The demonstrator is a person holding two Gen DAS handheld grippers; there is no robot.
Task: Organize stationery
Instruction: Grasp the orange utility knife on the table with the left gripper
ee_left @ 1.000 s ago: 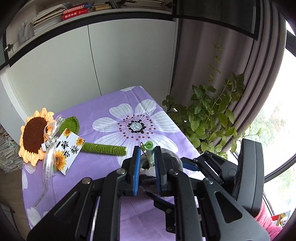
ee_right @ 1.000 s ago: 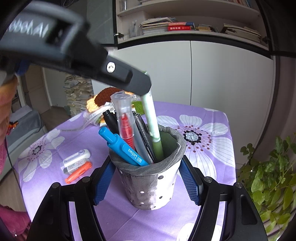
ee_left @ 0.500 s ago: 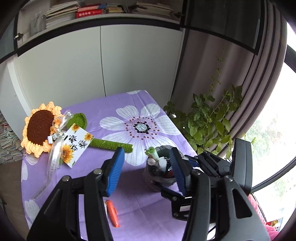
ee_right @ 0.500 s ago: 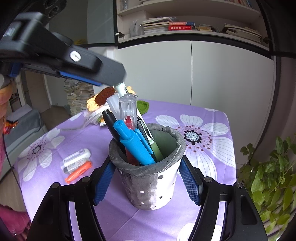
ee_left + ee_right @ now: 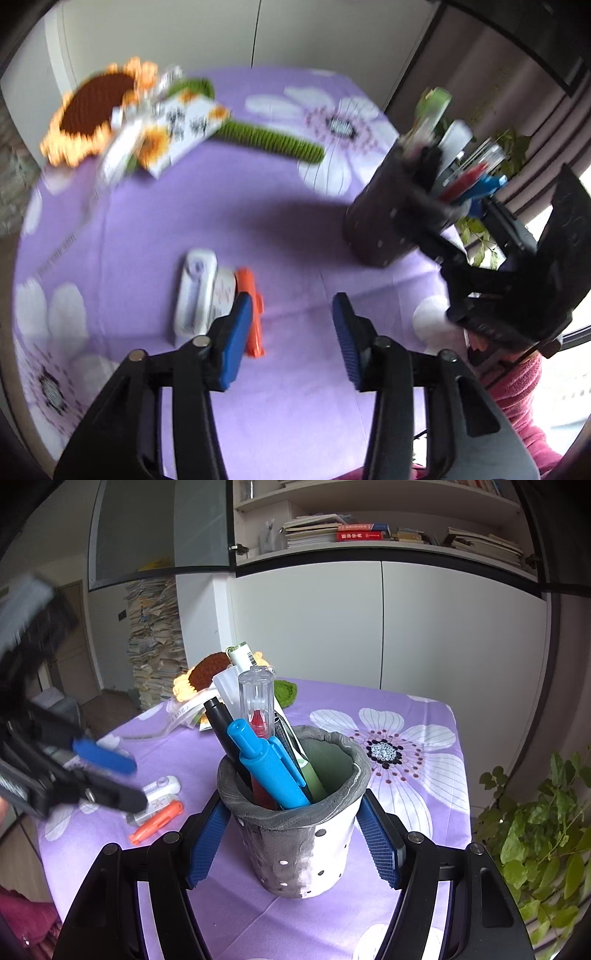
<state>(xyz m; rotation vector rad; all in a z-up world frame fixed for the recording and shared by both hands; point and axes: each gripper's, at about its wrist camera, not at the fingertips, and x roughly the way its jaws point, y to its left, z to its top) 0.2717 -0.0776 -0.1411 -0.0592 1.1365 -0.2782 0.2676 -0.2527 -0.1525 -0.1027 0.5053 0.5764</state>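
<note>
Several pens already stood in the cup (image 5: 295,834), gripped by the right gripper (image 5: 293,843). The empty left gripper (image 5: 291,336), jaws closing, hung over the orange pen (image 5: 251,314) and white correction tape (image 5: 194,291) left mid-table.

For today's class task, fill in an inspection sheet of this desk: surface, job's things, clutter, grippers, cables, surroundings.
Surface: purple floral tablecloth.
Job's things: grey pen holder holding pens; orange pen and white correction tape lying loose.
Clutter: crochet sunflower with a tag.
Grippers: left gripper closing, nothing between its jaws, above the orange pen; right gripper clamped on the pen holder.
Cables: nothing seen.
Surroundings: white cabinets, bookshelf, plant.
</note>
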